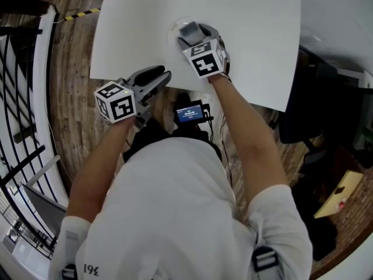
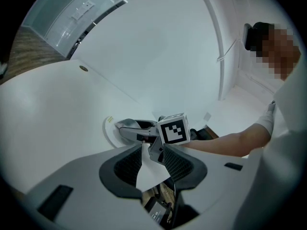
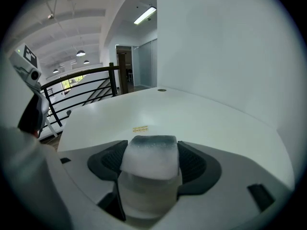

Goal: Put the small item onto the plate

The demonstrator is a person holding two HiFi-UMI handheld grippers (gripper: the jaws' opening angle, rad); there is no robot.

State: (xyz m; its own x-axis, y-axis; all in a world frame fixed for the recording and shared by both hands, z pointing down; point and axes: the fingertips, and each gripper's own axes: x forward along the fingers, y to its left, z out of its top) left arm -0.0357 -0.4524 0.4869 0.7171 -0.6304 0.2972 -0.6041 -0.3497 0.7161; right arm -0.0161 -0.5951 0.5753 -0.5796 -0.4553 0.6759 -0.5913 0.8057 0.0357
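The right gripper (image 1: 192, 35) is over the white plate (image 1: 173, 29), which sits on the white table (image 1: 250, 39) towards the person's side. In the right gripper view its two dark ribbed pads (image 3: 194, 164) press in from both sides on the small item (image 3: 149, 159), a pale, frosty-looking block with a greyish-blue top face. The block fills the whole gap between the fingers. Its top rises a little above the pads and its lower part hangs down below them. The item is therefore clamped in the right gripper above the plate. No view shows clearly whether its underside touches the plate. A small yellow label (image 3: 140, 129) lies on the tabletop just beyond the block.

The left gripper (image 1: 156, 77) hangs at the near edge of the table, to the left of the plate and apart from it. In the left gripper view its pads (image 2: 128, 166) stand a narrow way apart with nothing between them. Only a wedge of the white tabletop shows through the gap. Past them that view shows the plate (image 2: 109, 132) with the right gripper's grey fingers and marker cube (image 2: 172, 130) over it. The person's bare right forearm (image 2: 230, 140) reaches in from the right.
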